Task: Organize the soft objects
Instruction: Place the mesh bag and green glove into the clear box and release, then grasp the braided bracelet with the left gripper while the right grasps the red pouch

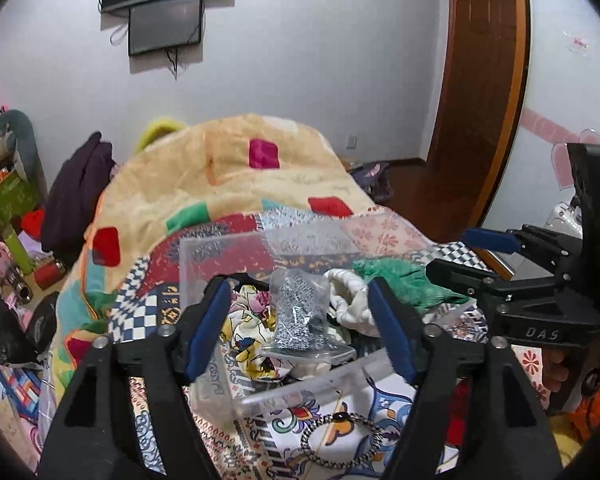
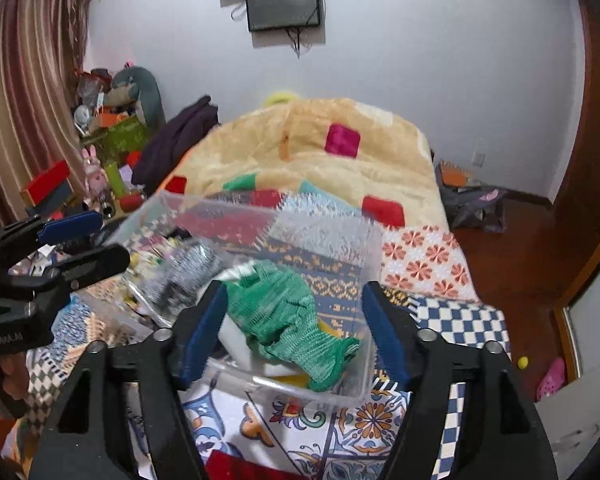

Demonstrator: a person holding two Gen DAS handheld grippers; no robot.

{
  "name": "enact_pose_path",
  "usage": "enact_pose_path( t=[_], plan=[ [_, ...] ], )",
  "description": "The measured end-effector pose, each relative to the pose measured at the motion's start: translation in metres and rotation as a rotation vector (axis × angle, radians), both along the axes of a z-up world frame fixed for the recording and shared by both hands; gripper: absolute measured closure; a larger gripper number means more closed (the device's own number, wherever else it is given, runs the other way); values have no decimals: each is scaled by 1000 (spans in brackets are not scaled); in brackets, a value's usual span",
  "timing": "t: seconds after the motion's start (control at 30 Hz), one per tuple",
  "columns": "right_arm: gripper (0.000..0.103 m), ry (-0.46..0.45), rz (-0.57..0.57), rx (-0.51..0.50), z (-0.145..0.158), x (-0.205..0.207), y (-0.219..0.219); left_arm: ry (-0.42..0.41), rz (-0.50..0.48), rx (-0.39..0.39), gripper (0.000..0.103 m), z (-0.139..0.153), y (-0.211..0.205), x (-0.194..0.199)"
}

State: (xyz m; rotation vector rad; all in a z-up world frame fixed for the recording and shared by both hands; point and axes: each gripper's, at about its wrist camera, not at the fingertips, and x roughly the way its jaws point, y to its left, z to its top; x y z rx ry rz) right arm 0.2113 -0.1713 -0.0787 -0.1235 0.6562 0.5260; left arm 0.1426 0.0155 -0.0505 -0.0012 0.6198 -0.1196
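A clear plastic bin [image 1: 204,256] sits on the patterned bedspread and also shows in the right wrist view [image 2: 324,232]. Inside lie a bagged black-and-white speckled cloth [image 1: 300,312], a cream knitted piece [image 1: 350,300], a printed yellow-and-white fabric [image 1: 248,340] and a green knitted cloth [image 2: 292,320], also seen in the left wrist view [image 1: 400,280]. My left gripper [image 1: 300,328] is open just above the bin's near rim. My right gripper [image 2: 296,336] is open over the green cloth, not touching it. A black-and-white braided hair band [image 1: 340,436] lies on the bedspread in front of the bin.
A folded yellow blanket [image 1: 228,168] with coloured squares is heaped behind the bin. Clutter of boxes and toys [image 2: 100,152] stands at the left of the bed. Wooden floor with a bag [image 2: 472,200] and a door [image 1: 480,80] lie to the right.
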Motion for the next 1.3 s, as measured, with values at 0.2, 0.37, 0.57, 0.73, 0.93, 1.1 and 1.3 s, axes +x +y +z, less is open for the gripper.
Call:
enact_pose_path(
  t=[0.2,0.37,0.57,0.73,0.93,1.1,1.3],
  plan=[
    [15,-63,-4,35,24,-24,-11,-45,1,4,6,16,-5,-26],
    [4,-65,-7,54,28,-40,-21,-31,10,14,5,12,-4,-42],
    [3,-19,4,37,12,-53,-26,45,29,5,5,-15,4,-51],
    [3,68,5,7,-19,-58,-28,117,51,3,5,-44,10,-53],
    [5,199,24,-34,-60,-56,-23,206,37,2,25,-74,9,-55],
    [13,254,73,-87,-77,-61,-15,255,20,-4,36,-91,5,-54],
    [24,299,97,-112,-87,-67,-15,292,1,5,54,-102,-1,-52]
  ],
)
